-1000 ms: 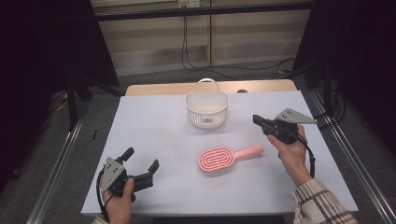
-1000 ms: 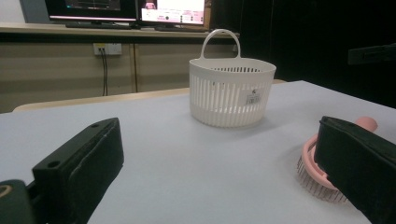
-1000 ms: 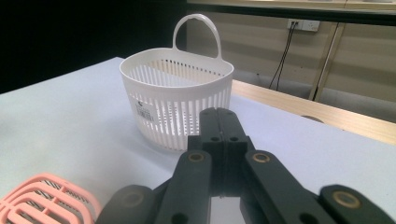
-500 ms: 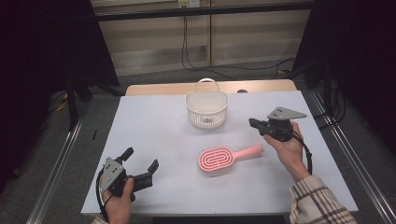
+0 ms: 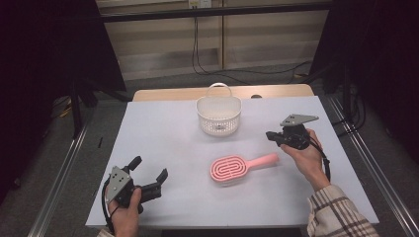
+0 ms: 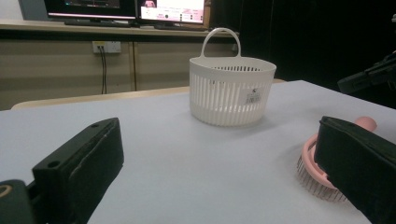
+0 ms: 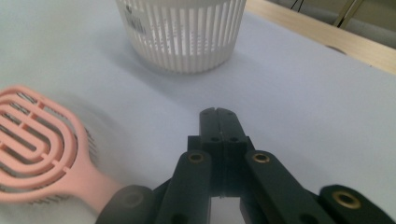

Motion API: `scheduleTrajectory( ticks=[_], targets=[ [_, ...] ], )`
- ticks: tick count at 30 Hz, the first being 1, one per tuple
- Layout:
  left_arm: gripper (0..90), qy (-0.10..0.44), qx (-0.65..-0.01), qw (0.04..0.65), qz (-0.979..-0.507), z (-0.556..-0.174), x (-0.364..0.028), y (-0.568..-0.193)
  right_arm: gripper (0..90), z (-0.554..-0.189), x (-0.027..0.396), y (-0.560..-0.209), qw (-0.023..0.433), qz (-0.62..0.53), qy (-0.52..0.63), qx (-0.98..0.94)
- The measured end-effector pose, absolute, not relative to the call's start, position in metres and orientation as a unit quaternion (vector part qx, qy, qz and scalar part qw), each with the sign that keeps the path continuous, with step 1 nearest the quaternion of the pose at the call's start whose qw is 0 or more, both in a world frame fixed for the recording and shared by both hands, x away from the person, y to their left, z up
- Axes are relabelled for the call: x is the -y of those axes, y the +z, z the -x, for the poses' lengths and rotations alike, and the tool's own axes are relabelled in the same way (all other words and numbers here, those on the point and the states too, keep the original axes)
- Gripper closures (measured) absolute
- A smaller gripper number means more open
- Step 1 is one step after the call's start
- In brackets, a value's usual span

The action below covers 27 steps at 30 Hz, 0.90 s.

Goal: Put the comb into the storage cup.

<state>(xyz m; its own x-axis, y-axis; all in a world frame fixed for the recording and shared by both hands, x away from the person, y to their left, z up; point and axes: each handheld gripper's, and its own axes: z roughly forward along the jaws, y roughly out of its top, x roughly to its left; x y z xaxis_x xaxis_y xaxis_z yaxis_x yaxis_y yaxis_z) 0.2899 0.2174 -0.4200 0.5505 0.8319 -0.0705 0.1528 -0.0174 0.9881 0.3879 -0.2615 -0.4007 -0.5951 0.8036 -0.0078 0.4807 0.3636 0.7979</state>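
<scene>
A pink hairbrush (image 5: 237,168) lies on the white table (image 5: 163,133), handle pointing right. Behind it stands a white slatted basket (image 5: 219,116) with its handle up. My right gripper (image 5: 269,134) hovers just beyond the handle's end, jaws shut and empty, pointing left. In the right gripper view the shut tips (image 7: 218,112) aim between the brush (image 7: 32,144) and the basket (image 7: 182,32). My left gripper (image 5: 149,167) rests near the front left, open and empty. In the left gripper view its jaws (image 6: 217,130) frame the basket (image 6: 232,91) and the brush (image 6: 317,172).
The table's far edge shows a wooden strip (image 5: 173,94). Metal rails (image 5: 59,173) run along both sides of the table. Cables (image 5: 207,59) hang at the back wall. Bare tabletop lies between the left gripper and the brush.
The right gripper has shifted a little toward the near side and now sits lower by the brush handle's end. The left gripper, brush and basket have not moved.
</scene>
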Motion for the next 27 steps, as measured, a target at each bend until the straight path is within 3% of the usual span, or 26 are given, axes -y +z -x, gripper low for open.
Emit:
scheduleTrajectory(
  ticks=[27],
  targets=[
    [1.6,0.288,-0.372,0.59,-0.656,-0.291,-0.215,-0.421,90.0,-0.394,0.252,-0.421,0.146,-0.387,0.316,-0.854]
  ],
)
